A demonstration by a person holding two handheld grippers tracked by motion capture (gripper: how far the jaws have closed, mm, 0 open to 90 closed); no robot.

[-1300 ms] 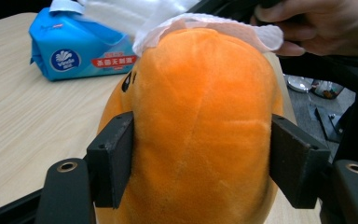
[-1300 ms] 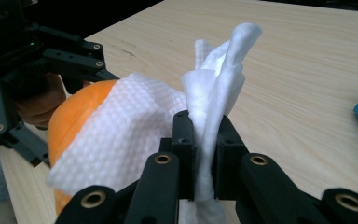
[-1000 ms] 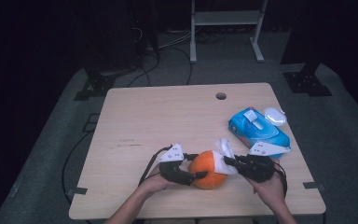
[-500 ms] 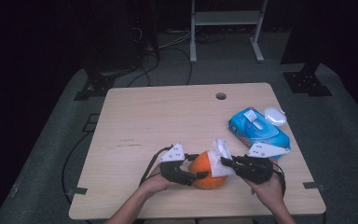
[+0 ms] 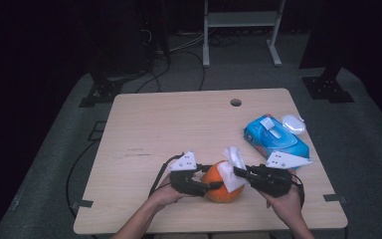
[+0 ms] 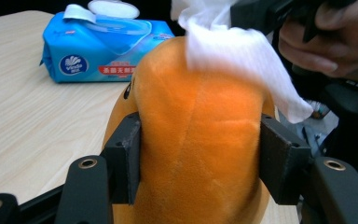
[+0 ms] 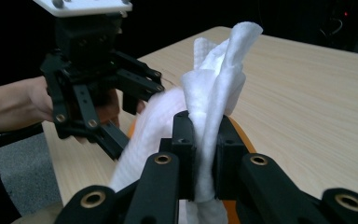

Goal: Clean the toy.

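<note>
We have the plush (image 5: pixel 219 185) — an orange soft toy — near the front edge of the table (image 5: pixel 144 129), clamped between the left gripper (image 5: pixel 210 187) pads; its jaws have just been closing, and the fabric bulges past them. The right gripper (image 5: pixel 237 172) is clenched on a white wipe (image 5: pixel 233 167) draped over the plush top.

Risks, as we judge them: the plush is soft and rounded, so it could squirm out of the pinch under a hard rub; the wipe, held by a bunched fold, could slide free.

The left gripper view shows both pads (image 6: pixel 129 156) sunk into the plush flanks — hidden from above. The high view alone places the wipes pack (image 5: pixel 275 141) well apart.
</note>
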